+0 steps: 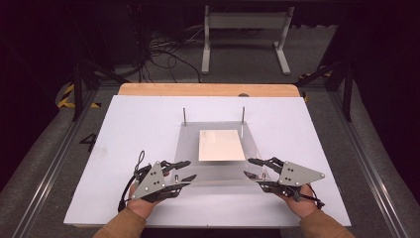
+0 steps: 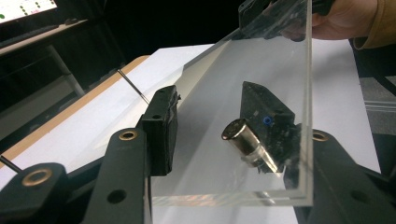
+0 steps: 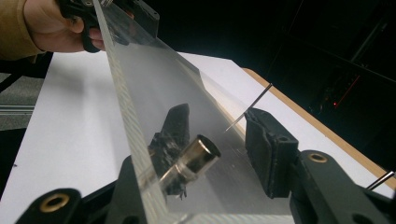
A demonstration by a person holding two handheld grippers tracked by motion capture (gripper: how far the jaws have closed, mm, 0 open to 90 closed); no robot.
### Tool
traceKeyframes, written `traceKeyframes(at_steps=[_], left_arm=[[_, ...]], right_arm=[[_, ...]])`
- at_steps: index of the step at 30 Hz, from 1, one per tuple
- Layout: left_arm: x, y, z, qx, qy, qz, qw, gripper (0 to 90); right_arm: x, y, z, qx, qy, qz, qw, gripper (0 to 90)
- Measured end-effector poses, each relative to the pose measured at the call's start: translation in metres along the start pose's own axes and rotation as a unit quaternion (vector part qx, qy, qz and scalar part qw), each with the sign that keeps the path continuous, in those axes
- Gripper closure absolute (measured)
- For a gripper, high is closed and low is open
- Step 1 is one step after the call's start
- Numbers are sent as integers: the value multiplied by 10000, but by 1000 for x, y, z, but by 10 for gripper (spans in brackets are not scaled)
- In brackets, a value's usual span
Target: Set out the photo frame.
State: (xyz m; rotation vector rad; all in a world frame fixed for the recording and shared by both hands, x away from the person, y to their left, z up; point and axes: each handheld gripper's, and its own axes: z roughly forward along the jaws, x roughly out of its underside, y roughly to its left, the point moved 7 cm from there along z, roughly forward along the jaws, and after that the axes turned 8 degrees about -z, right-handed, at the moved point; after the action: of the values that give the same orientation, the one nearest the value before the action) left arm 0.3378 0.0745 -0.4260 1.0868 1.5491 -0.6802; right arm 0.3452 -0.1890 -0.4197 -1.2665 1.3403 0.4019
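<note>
A white board [image 1: 148, 129] covers the wooden table [image 1: 208, 89] almost to its far edge, where a strip of bare wood remains exposed.

A clear acrylic plate [image 1: 188, 148] sits at the centre of the board, toward the near side. In both gripper views its near edge is raised off the board, so the plate tilts, with the far edge lower. A pale rectangular sheet [image 1: 221, 145] shows within the plate's outline, right of its centre; whether it lies on or under the plate cannot be determined.

The left gripper [image 1: 184, 171] is at the plate's near left corner. In the left gripper view [image 2: 219, 135] its jaws are clamped on the plate, one on each face. The right gripper [image 1: 253, 167] is at the near right corner. In the right gripper view [image 3: 219, 144] its jaws are likewise clamped on the plate, one on each face.

Each gripper is held in a hand with a tan sleeve, left hand [image 1: 141, 206] and right hand [image 1: 302, 203].

A short metal cylinder [image 2: 245, 142] stands out from the plate face near each clamped corner.

Two thin metal pins stand upright at the plate's far edge: left pin [image 1: 184, 116] and right pin [image 1: 242, 115].
</note>
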Motion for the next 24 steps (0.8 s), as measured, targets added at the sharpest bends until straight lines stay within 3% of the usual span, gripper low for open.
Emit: traceKeyframes(at_steps=[14, 18, 24], left_arm=[[-27, 8, -8, -101, -275, 152, 9995, 590], [-41, 11, -9, -138, -434, 282, 9986, 606], [-65, 20, -11, -205, -606, 414, 9971, 629]], right_arm=[[-24, -13, -4, 153, -191, -209, 9995, 616], [-33, -20, -7, 235, -287, -223, 9991, 616], [-51, -36, -10, 460, -482, -443, 9968, 621]])
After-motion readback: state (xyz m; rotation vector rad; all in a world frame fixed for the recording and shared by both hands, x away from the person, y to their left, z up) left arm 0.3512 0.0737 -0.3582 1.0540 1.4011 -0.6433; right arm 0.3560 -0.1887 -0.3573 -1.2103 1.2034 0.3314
